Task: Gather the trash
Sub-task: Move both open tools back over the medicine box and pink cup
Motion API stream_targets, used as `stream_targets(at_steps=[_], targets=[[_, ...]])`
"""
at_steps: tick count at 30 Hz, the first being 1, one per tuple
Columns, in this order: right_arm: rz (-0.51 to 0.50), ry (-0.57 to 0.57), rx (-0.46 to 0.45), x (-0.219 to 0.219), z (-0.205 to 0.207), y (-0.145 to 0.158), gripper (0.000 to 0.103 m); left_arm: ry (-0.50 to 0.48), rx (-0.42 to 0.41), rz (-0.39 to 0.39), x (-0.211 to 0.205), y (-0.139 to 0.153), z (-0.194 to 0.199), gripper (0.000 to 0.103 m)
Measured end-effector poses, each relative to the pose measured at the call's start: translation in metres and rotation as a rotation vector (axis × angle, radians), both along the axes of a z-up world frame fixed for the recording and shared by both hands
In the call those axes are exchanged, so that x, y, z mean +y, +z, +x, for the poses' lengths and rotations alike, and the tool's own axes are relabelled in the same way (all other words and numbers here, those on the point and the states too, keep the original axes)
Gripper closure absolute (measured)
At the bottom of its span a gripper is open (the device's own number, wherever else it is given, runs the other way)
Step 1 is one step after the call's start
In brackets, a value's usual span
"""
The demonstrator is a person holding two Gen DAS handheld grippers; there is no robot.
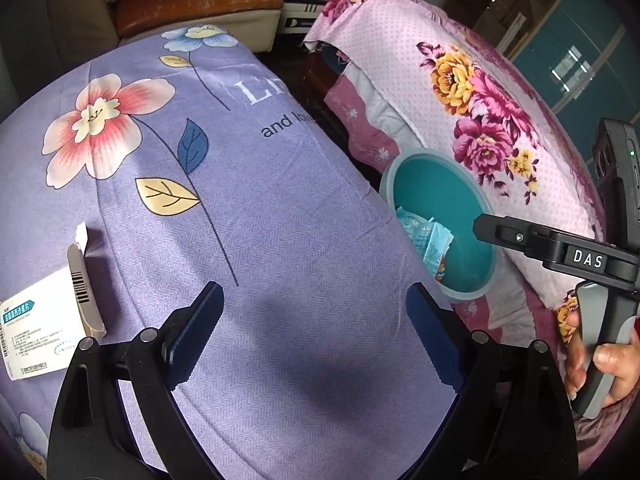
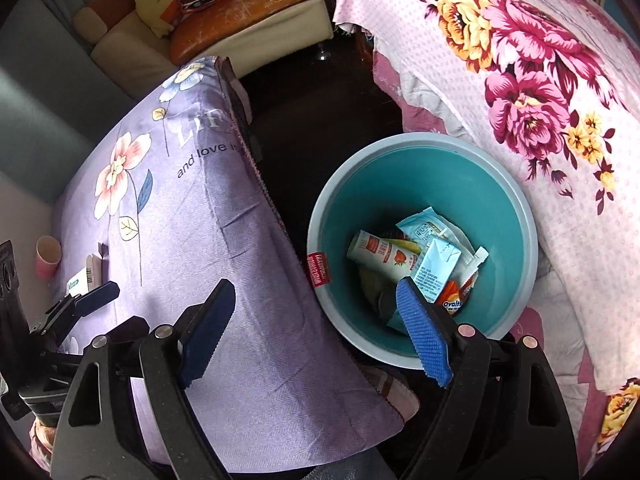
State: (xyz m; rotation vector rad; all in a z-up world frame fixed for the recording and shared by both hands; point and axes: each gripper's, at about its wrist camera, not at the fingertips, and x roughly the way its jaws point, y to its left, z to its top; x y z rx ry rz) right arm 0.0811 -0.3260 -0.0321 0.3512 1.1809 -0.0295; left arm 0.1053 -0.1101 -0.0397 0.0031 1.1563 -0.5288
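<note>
A teal trash bin [image 2: 516, 216] stands on the floor between two cloth-covered surfaces and holds several cartons and wrappers [image 2: 432, 268]; it also shows in the left wrist view [image 1: 436, 172]. A white medicine box [image 1: 44, 324] with an open flap lies on the purple floral cloth [image 1: 248, 208], left of my left gripper [image 1: 316, 336], which is open and empty above the cloth. The box [image 2: 86, 276] and a pink paper cup [image 2: 47, 257] show far left in the right wrist view. My right gripper [image 2: 320, 332] is open and empty, over the bin's near rim.
A pink floral bedspread [image 1: 460, 92] lies right of the bin. A sofa with orange cushions [image 2: 248, 4] and a bottle box stands at the back. Dark floor [image 2: 320, 108] runs between the two cloths.
</note>
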Motion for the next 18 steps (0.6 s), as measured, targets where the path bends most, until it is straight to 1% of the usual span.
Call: stream_targets(at_steps=[5,9,18], targets=[[-0.032,0.098,-0.007,0.044,0.007,0.01,0.024,0.069,-0.013,-0.004,0.048,0.005,-0.008,0.01],[-0.072,0.219,-0.015,0.089,0.015,0.017,0.024,0.124,-0.03,0.008,0.091,0.008,-0.014,0.009],[-0.204,0.638,-0.017,0.222,0.035,0.026,0.023,0.228,-0.076,0.087,0.197,0.013,-0.033,0.009]])
